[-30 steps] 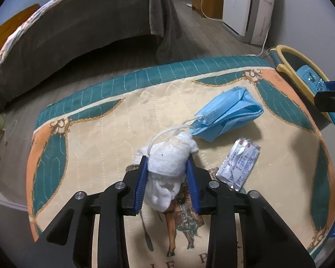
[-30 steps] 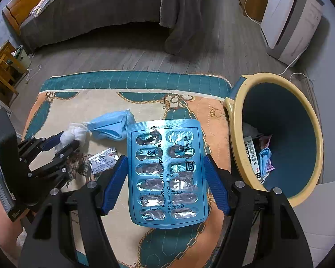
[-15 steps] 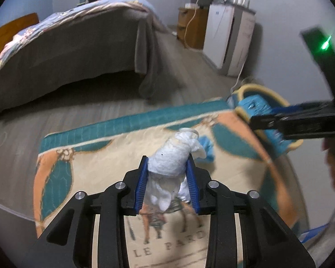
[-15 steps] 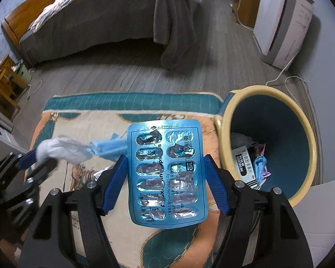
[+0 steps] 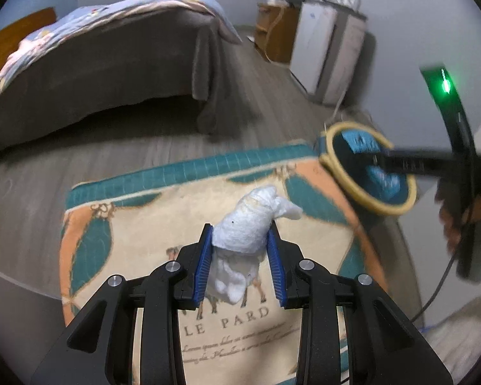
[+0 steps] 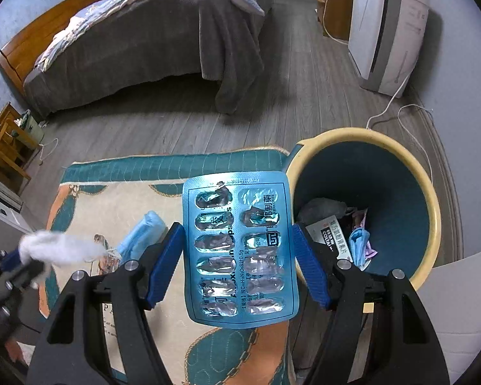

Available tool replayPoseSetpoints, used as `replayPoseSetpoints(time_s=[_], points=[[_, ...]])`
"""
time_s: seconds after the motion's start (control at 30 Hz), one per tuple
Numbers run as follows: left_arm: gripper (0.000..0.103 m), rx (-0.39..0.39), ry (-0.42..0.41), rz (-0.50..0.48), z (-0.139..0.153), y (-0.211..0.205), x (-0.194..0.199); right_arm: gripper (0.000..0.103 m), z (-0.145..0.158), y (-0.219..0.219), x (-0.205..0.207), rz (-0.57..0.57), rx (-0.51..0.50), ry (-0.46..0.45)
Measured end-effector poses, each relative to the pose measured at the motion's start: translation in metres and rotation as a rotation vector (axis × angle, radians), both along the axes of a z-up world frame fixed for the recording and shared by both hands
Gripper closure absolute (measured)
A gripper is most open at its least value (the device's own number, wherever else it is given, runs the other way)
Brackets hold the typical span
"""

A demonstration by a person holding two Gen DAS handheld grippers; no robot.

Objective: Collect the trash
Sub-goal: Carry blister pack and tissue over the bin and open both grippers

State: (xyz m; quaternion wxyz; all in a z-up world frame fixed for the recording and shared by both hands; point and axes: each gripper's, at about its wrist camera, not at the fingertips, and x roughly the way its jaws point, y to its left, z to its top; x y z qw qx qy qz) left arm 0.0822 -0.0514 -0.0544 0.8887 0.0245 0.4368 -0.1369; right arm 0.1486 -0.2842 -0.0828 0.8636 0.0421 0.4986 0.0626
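My left gripper is shut on a crumpled white tissue, held well above the patterned rug. From the right wrist view the same tissue shows blurred at the left. The right gripper is shut on a blue blister pack, its blue pads pressing both long edges. The pack hangs beside the yellow-rimmed teal bin, which holds a box, a mask and other scraps. A blue face mask lies on the rug. In the left wrist view the right gripper reaches over the bin.
A bed with a grey cover stands beyond the rug. A white appliance and its cord sit at the back right near the bin. Wooden furniture is at the far left. A hand holds the right gripper.
The left gripper has risen with the tissue, away from the mask and foil packet on the rug. The right gripper has shifted toward the bin with the blister pack.
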Motion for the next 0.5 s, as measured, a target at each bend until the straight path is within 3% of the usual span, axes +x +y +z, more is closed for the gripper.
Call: replayPoseSetpoints(time_s=[0.17,0.5], points=[[0.069,0.040,-0.046,0.000,0.016,-0.017,0.010,0.035,0.007,-0.019,-0.003,-0.015,-0.014,-0.024],[0.069,0.072,-0.086,-0.139,0.016,-0.105,0.041,0.035,-0.003,-0.103,0.000,-0.174,-0.034,-0.008]])
